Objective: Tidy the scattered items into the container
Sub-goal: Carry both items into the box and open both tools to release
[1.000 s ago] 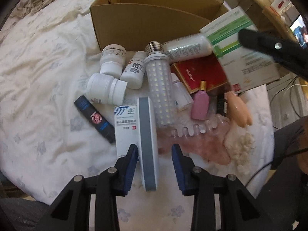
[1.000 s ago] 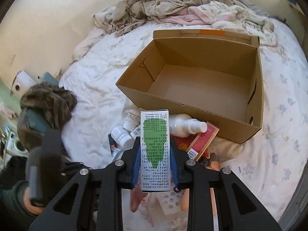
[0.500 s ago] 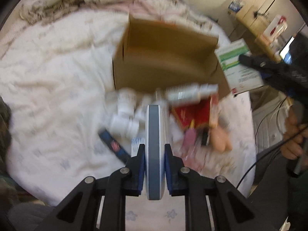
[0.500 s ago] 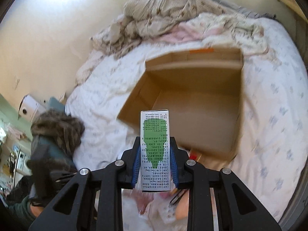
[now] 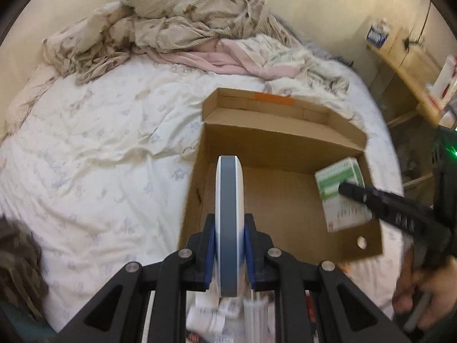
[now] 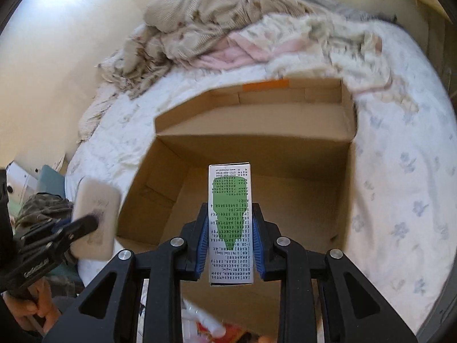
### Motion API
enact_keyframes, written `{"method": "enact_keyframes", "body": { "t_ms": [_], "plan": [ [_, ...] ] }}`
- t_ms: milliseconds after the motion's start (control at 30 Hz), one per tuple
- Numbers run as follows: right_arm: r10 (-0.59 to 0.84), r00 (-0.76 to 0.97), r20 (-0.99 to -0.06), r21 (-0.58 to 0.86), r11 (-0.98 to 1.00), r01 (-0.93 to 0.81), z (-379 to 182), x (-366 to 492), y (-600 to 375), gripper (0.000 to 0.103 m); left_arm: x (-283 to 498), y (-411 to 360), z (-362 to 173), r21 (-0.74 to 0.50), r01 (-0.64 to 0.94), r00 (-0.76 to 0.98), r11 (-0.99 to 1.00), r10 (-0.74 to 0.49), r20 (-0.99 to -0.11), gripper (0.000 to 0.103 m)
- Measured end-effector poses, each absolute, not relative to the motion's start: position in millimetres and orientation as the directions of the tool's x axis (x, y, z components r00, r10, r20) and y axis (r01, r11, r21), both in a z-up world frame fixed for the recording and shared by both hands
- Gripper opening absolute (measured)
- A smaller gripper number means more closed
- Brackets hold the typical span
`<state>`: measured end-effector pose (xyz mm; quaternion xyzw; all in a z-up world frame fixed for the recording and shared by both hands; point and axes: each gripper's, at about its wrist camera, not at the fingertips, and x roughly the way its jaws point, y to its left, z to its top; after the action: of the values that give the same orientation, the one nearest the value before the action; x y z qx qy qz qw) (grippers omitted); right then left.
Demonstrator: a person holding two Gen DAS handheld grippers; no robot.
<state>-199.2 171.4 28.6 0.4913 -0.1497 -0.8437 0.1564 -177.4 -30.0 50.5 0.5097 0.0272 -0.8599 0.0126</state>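
Note:
An open cardboard box [image 5: 285,143] [image 6: 257,120] stands on the bed, its floor bare. My left gripper [image 5: 230,243] is shut on a flat white and grey case [image 5: 229,223], held edge-on over the box's near left corner; the case also shows in the right wrist view [image 6: 94,217]. My right gripper [image 6: 230,243] is shut on a white and green medicine box [image 6: 230,223] [image 5: 341,197], held over the box's near right part. Small bottles [image 5: 211,318] and a spray bottle [image 6: 205,323] lie below the grippers, mostly hidden.
The bed has a white flowered quilt [image 5: 85,157]. Crumpled blankets [image 5: 185,25] are heaped at the far end. A wooden shelf [image 5: 408,65] stands to the right of the bed. A dark furry cloth [image 5: 17,271] lies at the left edge.
My left gripper closed on the flat case and lifted it up over the box. My right gripper carried the medicine box forward over the box. The scattered pile dropped out of sight below.

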Motion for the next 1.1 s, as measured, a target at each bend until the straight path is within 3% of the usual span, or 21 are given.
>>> {"method": "enact_keyframes", "body": {
  "t_ms": [133, 333, 500, 633, 667, 733, 867, 933, 1100],
  "plan": [
    [-0.433, -0.398, -0.809, 0.442, -0.894, 0.075, 7, -212, 162, 0.029, -205, 12, 3, 0.267, -0.07, -0.443, -0.961, -0.21, -0.871, 0.018],
    [-0.441, -0.228, -0.868, 0.434, -0.897, 0.084, -33, -221, 146, 0.029, -223, 18, -45, 0.409, -0.068, -0.288, -0.91, -0.375, -0.881, 0.018],
    [-0.44, -0.178, -0.88, 0.44, -0.897, 0.039, -50, -225, 151, 0.03, -228, 13, -69, 0.405, -0.068, -0.211, -0.912, -0.383, -0.899, 0.018],
    [-0.33, -0.207, -0.921, 0.322, -0.944, 0.074, -47, -222, 146, 0.034, -224, 15, -75, 0.397, -0.058, -0.209, -0.916, -0.377, -0.902, 0.02],
    [-0.302, -0.215, -0.929, 0.291, -0.953, 0.082, -47, -221, 146, 0.04, -223, 16, -73, 0.397, -0.055, -0.207, -0.916, -0.378, -0.902, 0.023],
    [-0.244, -0.235, -0.941, 0.229, -0.969, 0.09, -45, -221, 147, 0.046, -222, 19, -69, 0.39, -0.052, -0.2, -0.919, -0.373, -0.906, 0.041],
    [-0.243, -0.301, -0.922, 0.223, -0.97, 0.097, -27, -218, 152, 0.066, -213, 34, -42, 0.449, -0.05, -0.313, -0.892, -0.413, -0.855, 0.056],
    [-0.238, -0.351, -0.905, 0.218, -0.971, 0.096, -14, -215, 155, 0.068, -210, 36, -25, 0.43, -0.034, -0.35, -0.902, -0.393, -0.851, 0.068],
    [-0.232, -0.465, -0.855, 0.235, -0.971, 0.053, 17, -211, 175, 0.075, -197, 30, 12, 0.347, 0.013, -0.404, -0.938, -0.323, -0.856, 0.069]
  ]
}}
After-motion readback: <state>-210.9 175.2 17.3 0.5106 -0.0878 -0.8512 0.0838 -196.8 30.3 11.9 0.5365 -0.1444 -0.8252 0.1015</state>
